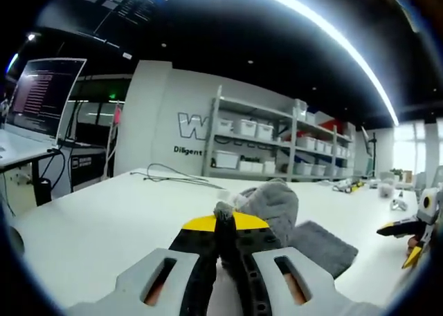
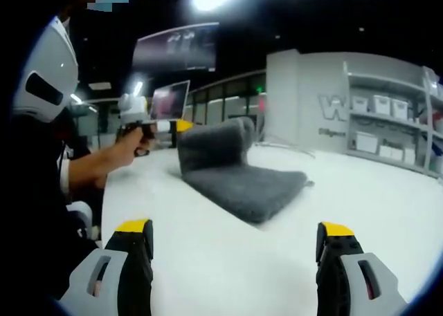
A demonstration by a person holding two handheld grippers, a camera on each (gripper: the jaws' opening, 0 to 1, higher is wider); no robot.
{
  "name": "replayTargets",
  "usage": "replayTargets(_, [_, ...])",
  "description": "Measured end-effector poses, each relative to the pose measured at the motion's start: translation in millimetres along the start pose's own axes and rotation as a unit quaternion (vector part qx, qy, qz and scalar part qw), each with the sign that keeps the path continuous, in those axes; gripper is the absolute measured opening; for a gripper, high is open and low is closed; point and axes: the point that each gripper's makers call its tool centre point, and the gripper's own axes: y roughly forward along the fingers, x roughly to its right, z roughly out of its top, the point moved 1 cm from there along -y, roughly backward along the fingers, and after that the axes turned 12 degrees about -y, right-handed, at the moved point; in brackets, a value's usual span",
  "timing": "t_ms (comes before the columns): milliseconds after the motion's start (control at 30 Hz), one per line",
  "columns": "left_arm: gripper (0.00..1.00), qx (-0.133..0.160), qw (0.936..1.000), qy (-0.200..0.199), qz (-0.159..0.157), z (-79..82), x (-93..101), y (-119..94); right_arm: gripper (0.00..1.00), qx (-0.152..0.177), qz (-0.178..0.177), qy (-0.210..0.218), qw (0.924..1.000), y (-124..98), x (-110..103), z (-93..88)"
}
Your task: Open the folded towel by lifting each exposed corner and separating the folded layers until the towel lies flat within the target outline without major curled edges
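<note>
A wide white surface (image 1: 90, 226) stretches toward metal shelving (image 1: 277, 146) stacked with white bins against a lettered grey wall (image 1: 159, 115). A monitor (image 1: 45, 95) glows beneath a dark ceiling's long light strip (image 1: 332, 39).

My left gripper (image 1: 225, 227): jaws pressed together, a pinch of grey towel (image 1: 277, 202) caught between the yellow-tipped ends, held raised. From my right gripper's view the same tool (image 2: 156, 127) sits off to the left and further out, my hand (image 2: 131, 144) wrapped round its handle, forearm reaching in from the left. My right gripper (image 2: 235, 234): jaws spread wide, nothing between them, tips level. It shows at the right edge of the left gripper view (image 1: 415, 227).
</note>
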Motion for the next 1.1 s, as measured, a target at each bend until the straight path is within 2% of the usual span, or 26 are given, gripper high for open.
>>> replayTargets(1100, [0.05,-0.010,0.9992,0.000,0.039,-9.9,-30.2,-14.0,1.00,0.002,0.006,-0.002,1.0000,5.4,-5.0,1.1])
